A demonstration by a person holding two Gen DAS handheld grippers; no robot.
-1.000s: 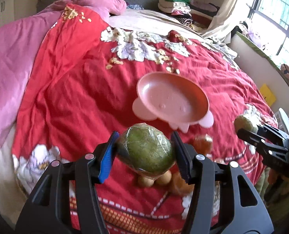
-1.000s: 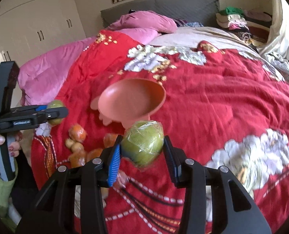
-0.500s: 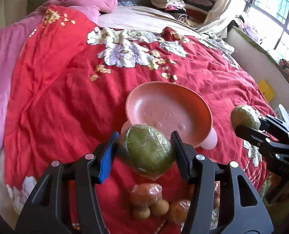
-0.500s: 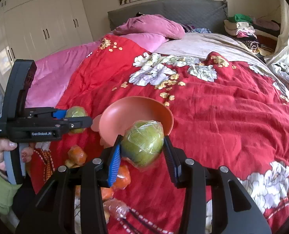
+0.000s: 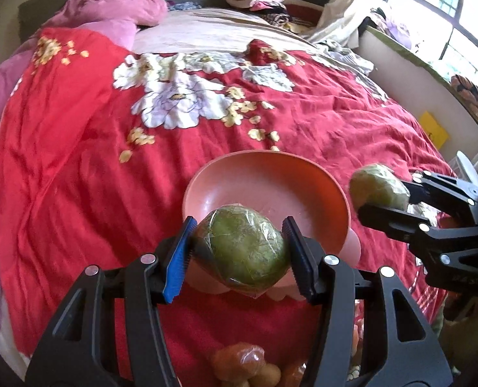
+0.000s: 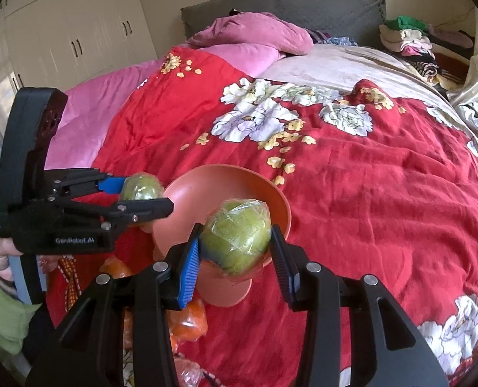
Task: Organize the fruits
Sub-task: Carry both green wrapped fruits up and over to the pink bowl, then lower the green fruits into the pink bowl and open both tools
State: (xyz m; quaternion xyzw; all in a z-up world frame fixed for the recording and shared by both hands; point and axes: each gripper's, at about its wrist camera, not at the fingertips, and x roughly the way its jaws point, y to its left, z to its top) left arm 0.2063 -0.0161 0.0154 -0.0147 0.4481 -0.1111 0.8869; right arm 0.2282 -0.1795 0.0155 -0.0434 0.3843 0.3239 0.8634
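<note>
Both the left gripper point(image 5: 239, 251) and right gripper point(image 6: 235, 242) clamp a film-wrapped green round fruit each, with the salmon-pink plastic bowl point(image 5: 239, 167) on the red floral bed quilt point(image 5: 77, 161) directly beyond the fingers at lower centre, the left nearer.

Moved forward over the red bedcover point(image 5: 77, 193), both of them: the left gripper point(image 5: 239, 251) with its wrapped green fruit point(image 5: 248, 251), and the right gripper point(image 6: 235, 251) with the other green fruit point(image 6: 235, 238). Now right at the near rim of the pink bowl point(image 5: 264, 174), no longer back over the orange fruits point(image 5: 239, 364). Closer together too.
</note>
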